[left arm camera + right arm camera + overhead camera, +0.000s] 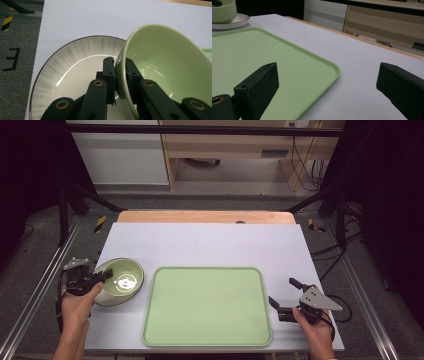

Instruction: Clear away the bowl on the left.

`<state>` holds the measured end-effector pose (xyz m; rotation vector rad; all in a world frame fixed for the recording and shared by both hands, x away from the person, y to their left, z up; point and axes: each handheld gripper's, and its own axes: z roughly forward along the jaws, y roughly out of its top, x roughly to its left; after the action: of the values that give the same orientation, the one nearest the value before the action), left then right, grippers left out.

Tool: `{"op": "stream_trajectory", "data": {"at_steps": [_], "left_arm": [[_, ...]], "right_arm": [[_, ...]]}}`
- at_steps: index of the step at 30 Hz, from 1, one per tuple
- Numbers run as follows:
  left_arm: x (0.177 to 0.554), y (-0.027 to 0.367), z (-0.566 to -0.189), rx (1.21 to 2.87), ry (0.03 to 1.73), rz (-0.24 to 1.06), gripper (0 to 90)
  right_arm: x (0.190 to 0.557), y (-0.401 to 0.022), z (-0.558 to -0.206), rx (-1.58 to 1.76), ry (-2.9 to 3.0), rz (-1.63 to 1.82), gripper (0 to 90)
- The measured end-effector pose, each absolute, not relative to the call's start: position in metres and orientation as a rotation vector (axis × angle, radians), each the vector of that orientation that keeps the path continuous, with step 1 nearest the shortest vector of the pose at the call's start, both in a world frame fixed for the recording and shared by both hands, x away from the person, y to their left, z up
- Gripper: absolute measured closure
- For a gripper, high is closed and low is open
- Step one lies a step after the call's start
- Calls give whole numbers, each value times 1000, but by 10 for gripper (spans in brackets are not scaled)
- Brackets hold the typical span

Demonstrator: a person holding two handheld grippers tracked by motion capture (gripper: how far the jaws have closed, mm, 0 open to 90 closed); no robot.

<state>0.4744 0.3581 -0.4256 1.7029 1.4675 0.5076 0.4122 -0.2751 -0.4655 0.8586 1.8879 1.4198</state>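
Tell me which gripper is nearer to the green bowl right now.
Left. The left gripper is clamped on the green bowl's rim; the right gripper hangs open past the tray's far side.

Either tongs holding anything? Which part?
Left tongs pinch the green bowl by its rim, one jaw inside, one outside, above the plate. Right tongs are open, holding nothing.

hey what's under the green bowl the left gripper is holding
A pale plate with a dark rim and grey streaks lies under the tilted green bowl, which the left gripper pinches by its rim. The bowl hides the plate's right part.
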Motion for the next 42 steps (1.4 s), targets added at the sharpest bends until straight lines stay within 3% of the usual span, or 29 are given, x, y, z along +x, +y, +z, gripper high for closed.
{"op": "stream_trajectory", "data": {"at_steps": [42], "left_arm": [[468,297,-407,1766,1276,407,819]], "right_arm": [[410,-279,-464,854,1879,1416,45]]}}
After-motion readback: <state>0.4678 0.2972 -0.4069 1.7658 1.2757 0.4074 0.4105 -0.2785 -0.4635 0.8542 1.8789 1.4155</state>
